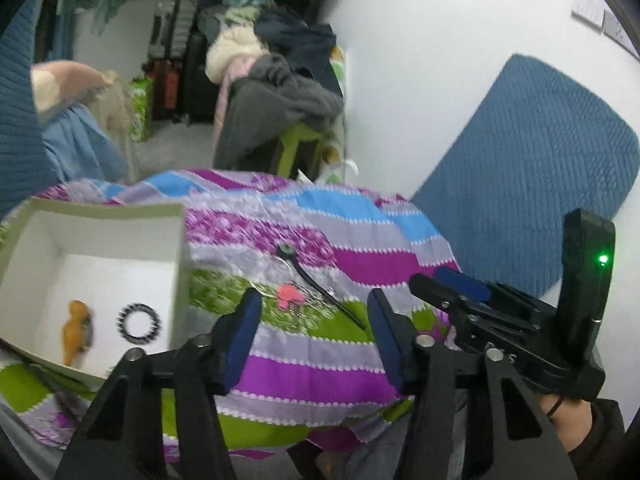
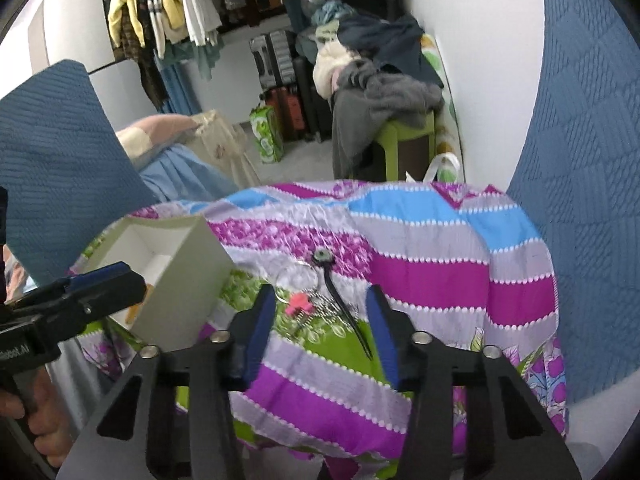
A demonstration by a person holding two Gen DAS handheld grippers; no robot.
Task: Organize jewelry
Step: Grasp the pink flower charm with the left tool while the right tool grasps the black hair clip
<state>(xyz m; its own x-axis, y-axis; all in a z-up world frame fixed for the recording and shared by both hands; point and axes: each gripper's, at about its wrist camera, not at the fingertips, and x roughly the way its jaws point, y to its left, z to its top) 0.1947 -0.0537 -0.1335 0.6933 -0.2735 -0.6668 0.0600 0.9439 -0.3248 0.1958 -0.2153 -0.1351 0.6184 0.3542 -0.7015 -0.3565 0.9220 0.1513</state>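
An open white box (image 1: 182, 240) sits on the striped cloth at the left; inside lie an orange hair clip (image 1: 76, 330) and a black beaded bracelet (image 1: 139, 323). On the cloth lie a pink ornament (image 1: 289, 297) with silvery chain, a thin wire hoop and a black hair stick (image 1: 320, 288) with a round green head. My left gripper (image 1: 314, 326) is open and empty just in front of the pink ornament. My right gripper (image 2: 322, 320) is open and empty, its fingers flanking the pink ornament (image 2: 298, 304) and black stick (image 2: 344, 304). The box (image 2: 188, 276) stands to its left.
The striped purple, blue and green cloth (image 2: 440, 280) covers a small table. Blue quilted cushions (image 1: 532, 168) flank it by a white wall. Behind are a green stool piled with clothes (image 2: 384, 92), suitcases and hanging garments. The right gripper (image 1: 520, 320) shows beside the left.
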